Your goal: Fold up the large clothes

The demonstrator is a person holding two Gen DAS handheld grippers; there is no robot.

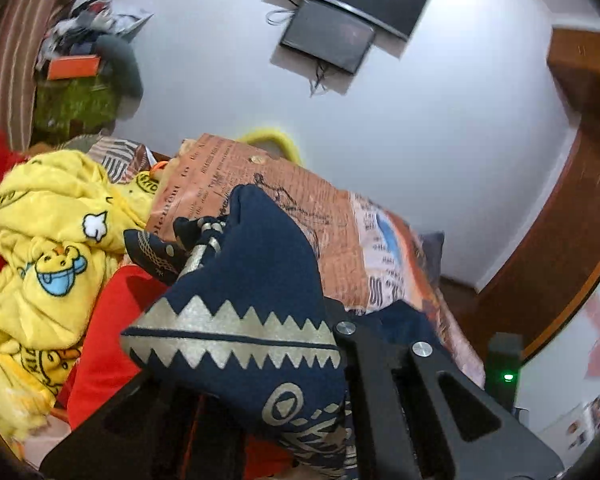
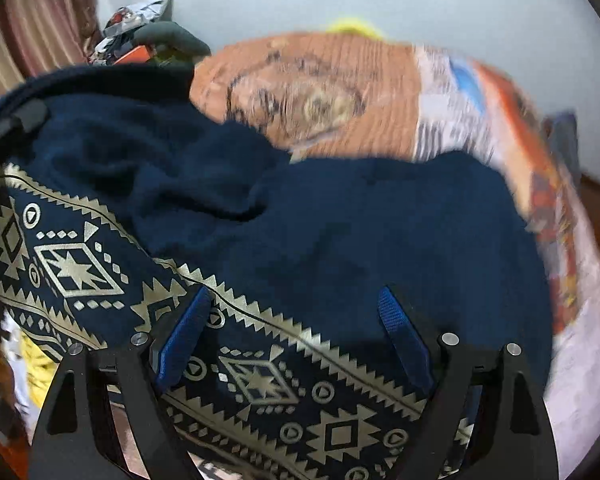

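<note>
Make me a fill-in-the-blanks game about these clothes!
1. The left gripper is shut on the dark ____ garment.
2. Its zigzag pattern is printed in ____.
3. The right gripper has its blue fingers wide ____.
4. The blanket with cartoon ducks is ____.

Missing words: blue, gold, open, yellow

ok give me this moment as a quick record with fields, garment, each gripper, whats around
garment: navy cloth with gold pattern, spread over the bed, one end lifted
left gripper: shut on the navy cloth, bunched fabric draped over it
right gripper: open, blue pads on either side of the patterned border, not pinching
bedding: orange printed cover
nearby: yellow cartoon blanket, red cloth
wall: dark screen
</note>
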